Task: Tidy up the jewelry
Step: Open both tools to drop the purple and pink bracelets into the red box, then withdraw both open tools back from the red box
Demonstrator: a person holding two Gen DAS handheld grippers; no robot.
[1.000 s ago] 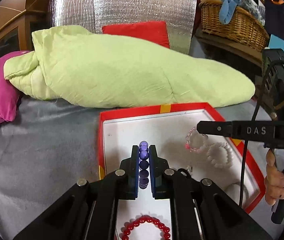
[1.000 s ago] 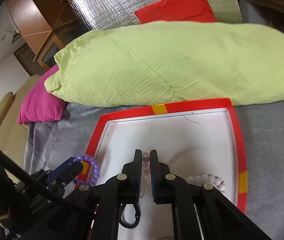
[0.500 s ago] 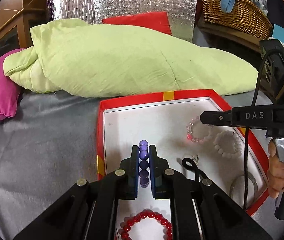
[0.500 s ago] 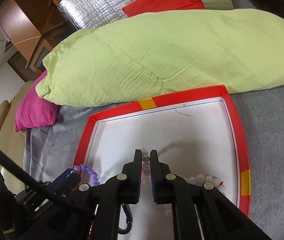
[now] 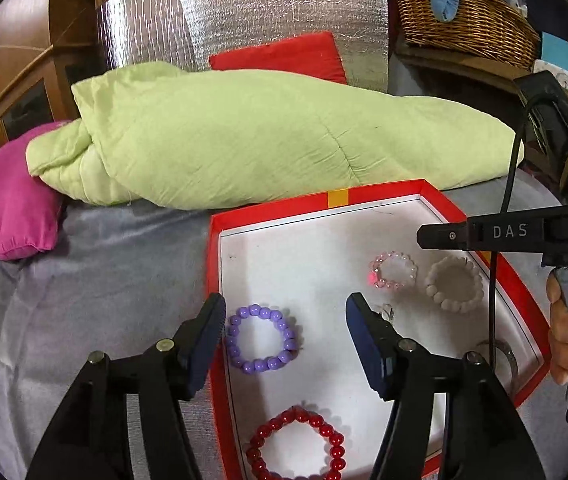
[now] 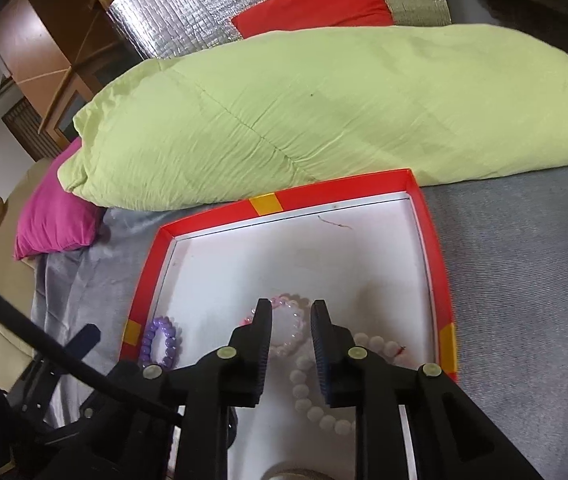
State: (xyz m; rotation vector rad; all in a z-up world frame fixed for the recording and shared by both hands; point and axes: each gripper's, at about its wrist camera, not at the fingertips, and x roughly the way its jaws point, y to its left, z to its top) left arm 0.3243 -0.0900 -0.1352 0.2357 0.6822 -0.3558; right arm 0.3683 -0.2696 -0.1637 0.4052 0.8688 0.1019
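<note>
L tool is opening: jaws spread wide, nothing pinched. The purple bracelet lies flat on the tray floor between the pads w/o touching either, just inside the tray's left edge. The left finger hangs outside that edge, over the grey bed cover. So this drop looks done. To finish it well: lift straight up, don't sweep sideways, or a pad could catch a bead and drag the ring onto the red rim.

Near the tray's front edge sits the red bracelet, apart from the purple one; keep that gap.

Toward the middle, the pink clear-bead bracelet lies under the R tool, whose jaws are opening too. From the R wrist view the bracelet shows between the pads, and I read it as released, tho the fingers hide part of it, so contact isn't certain. Let the jaws part fully before pulling back.

Just right of it, the white bracelet lies almost against the pink one, toward the tray's right edge. Withdraw R tool up and back so neither gets nudged into the other. A metal bangle sits by the front-right corner, mostly hidden.
</note>
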